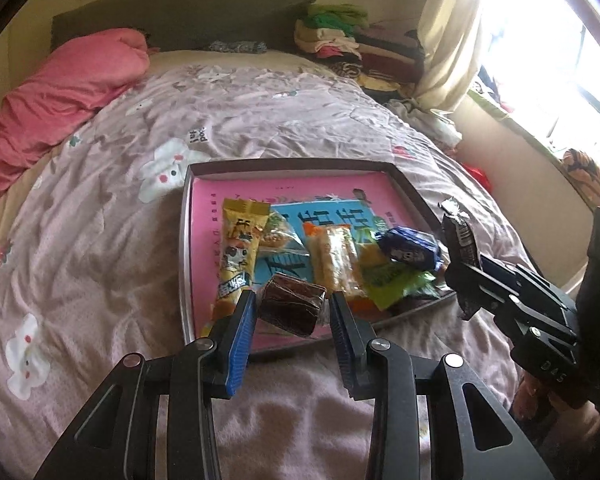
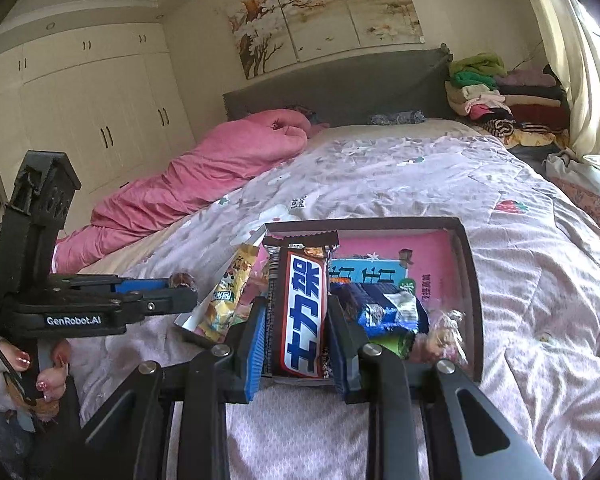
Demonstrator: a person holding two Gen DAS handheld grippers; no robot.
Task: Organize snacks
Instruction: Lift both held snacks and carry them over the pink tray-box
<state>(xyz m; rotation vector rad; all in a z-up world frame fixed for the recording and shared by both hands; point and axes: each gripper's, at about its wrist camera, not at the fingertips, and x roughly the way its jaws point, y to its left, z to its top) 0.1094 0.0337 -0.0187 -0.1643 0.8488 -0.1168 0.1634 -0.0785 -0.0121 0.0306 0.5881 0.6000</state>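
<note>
A shallow dark-rimmed tray [image 1: 185, 248] with a pink printed bottom lies on the bed. It holds a yellow packet [image 1: 240, 252], an orange-wrapped pastry [image 1: 336, 260], a blue packet [image 1: 410, 248] and a green packet [image 1: 396, 280]. My left gripper [image 1: 293, 300] is shut on a brown snack in clear wrap [image 1: 292, 312], held just above the tray's near edge. My right gripper [image 2: 297, 306] is shut on a brown chocolate bar with white and blue lettering [image 2: 304, 312], upright over the tray's near side. The left wrist view shows the right gripper [image 1: 466, 270] with that bar [image 1: 460, 236] at the tray's right edge.
The tray [image 2: 470, 280] rests on a lilac quilt with white animal prints [image 1: 100, 240]. A pink duvet [image 1: 60, 92] lies rolled at the far left. Folded clothes [image 1: 340, 40] pile up by the grey headboard. A bright window and curtain [image 1: 452, 40] are to the right, wardrobes [image 2: 100, 100] to the left.
</note>
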